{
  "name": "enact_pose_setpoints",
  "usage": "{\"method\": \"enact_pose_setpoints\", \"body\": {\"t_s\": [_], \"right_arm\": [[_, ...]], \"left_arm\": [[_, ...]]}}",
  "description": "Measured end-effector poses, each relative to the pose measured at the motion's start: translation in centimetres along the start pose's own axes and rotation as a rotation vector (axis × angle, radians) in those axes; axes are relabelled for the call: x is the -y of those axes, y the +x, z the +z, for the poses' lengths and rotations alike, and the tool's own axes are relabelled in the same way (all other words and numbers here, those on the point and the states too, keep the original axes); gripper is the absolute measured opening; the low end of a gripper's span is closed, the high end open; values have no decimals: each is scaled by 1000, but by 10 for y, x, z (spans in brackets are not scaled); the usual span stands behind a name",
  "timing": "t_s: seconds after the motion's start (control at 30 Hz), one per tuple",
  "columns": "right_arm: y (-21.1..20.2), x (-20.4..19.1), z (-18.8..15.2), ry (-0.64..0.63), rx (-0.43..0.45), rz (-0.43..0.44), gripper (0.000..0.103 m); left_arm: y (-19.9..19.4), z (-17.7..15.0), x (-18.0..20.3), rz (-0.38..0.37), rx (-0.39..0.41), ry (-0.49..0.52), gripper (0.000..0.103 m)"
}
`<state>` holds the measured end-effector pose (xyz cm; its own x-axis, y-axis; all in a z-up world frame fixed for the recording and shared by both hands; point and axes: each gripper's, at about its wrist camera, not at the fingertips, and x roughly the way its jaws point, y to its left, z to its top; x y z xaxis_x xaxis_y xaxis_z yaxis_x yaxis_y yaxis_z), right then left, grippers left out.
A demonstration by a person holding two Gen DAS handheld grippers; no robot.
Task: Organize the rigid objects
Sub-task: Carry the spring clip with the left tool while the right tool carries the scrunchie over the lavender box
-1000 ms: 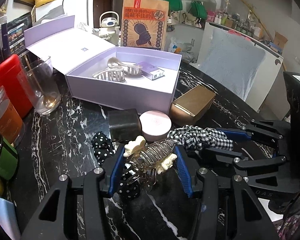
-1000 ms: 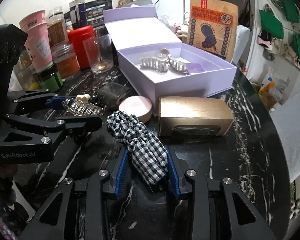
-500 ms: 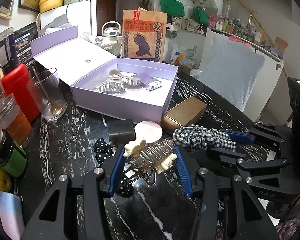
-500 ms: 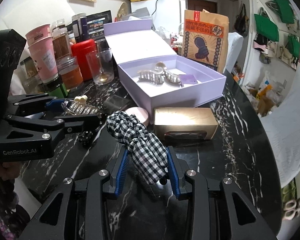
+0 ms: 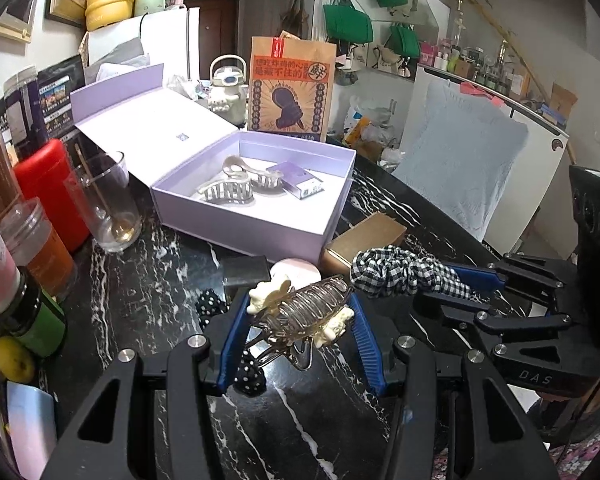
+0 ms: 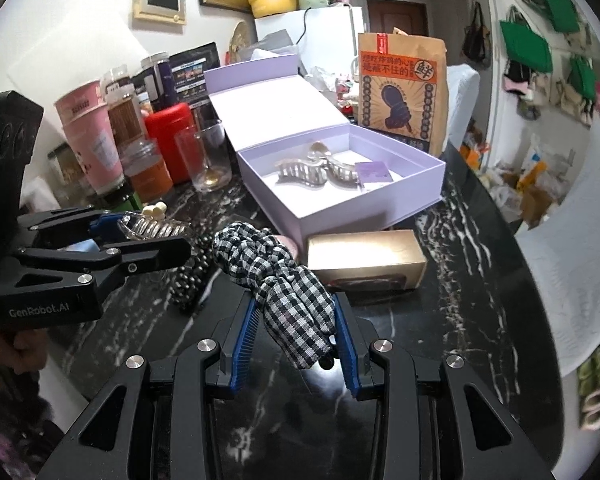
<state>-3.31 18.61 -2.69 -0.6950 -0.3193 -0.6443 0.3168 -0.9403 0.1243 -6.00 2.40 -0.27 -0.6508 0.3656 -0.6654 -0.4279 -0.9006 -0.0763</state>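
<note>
From the left wrist view, the left gripper (image 5: pixel 298 322) is clamped on a clear hair claw (image 5: pixel 304 312) with cream flower ends, held up off the black marbled worktop (image 5: pixel 140 300). Beyond it sits an open lilac box (image 5: pixel 256 224) holding a pale claw clip (image 5: pixel 230 188) and a small purple carton (image 5: pixel 300 184). In front of the box lie a dark square case (image 5: pixel 246 270), a round pink compact (image 5: pixel 294 270) and a gold box (image 5: pixel 366 238); a black polka-dot scrunchie (image 5: pixel 212 310) lies under the gripper. To the right, the right gripper (image 5: pixel 452 280) holds a checked scrunchie (image 5: pixel 396 274). A drinking glass (image 5: pixel 106 204) and a red canister (image 5: pixel 50 192) stand at left. From the right wrist view, the right gripper (image 6: pixel 296 328) is closed on the checked scrunchie (image 6: pixel 284 280), which drapes between its blue pads above the worktop (image 6: pixel 460 320). The gold box (image 6: pixel 366 254) lies just ahead, touching the front wall of the lilac box (image 6: pixel 340 208), whose lid stands open behind. At left, the left gripper (image 6: pixel 140 236) grips the clear hair claw (image 6: pixel 152 226), with the polka-dot scrunchie (image 6: pixel 192 272) beneath.
</note>
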Motion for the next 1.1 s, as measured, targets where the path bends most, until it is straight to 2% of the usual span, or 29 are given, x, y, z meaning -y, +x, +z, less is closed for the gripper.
{"method": "enact_pose_setpoints", "body": {"t_s": [0.2,0.7,1.1], "right_arm": [[6,3,11,21,-9,39,36],[21,8,49,-7,4,14,36],[25,11,84,-43,51,1,36]], "left_arm": [[6,12,-6,-12,-2,-18,49],[22,51,-26,-34,20,-19,49],[22,88,-41,-17,77,-3,49]]}}
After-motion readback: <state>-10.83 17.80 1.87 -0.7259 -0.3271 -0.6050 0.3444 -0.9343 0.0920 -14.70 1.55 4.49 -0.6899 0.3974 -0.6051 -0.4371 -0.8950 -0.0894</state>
